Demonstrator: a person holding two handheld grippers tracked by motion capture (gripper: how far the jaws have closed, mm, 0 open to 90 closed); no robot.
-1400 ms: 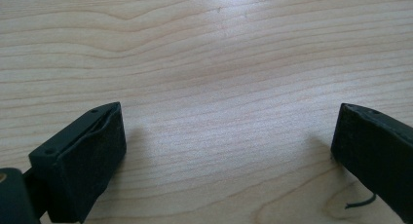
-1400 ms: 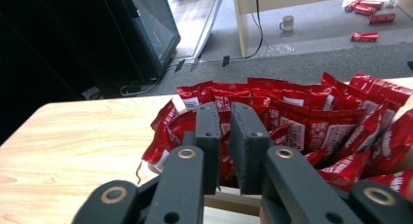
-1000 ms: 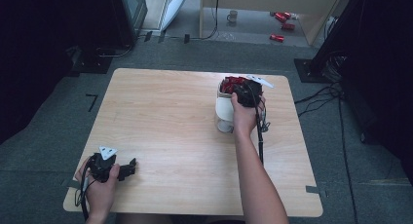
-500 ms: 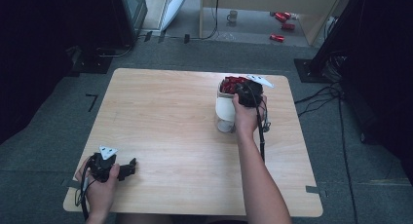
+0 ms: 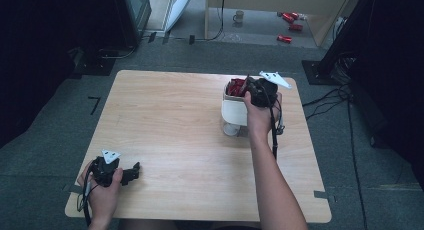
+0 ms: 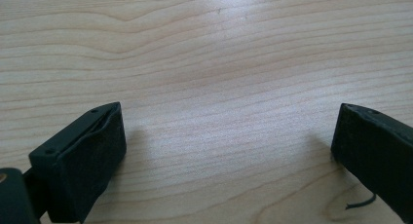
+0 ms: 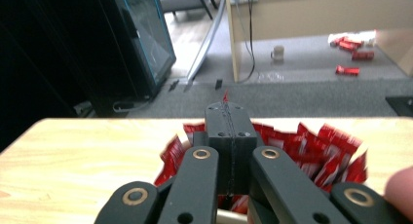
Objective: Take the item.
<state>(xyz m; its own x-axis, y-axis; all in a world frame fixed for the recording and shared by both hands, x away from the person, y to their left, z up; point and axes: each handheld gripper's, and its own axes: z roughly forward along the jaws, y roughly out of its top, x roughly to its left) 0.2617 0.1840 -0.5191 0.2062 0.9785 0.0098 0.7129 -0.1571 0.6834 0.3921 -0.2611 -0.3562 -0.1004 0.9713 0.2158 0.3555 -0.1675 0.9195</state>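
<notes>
White round container packed with red foil packets stands at table's 2 o'clock. Right gripper over it, jaws pressed together pinching a thin red packet tip; print on packets too blurred to read. Left gripper at 8 o'clock, jaws wide, empty.

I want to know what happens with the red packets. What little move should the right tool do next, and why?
Probably lift a bit higher, straight up. The right tool has its jaws shut together above the white cup full of red packets, and a thin red tip pokes up between them, so it seems to pinch one packet. Rising further would pull it free of the others. The left tool rests open on the table.
</notes>
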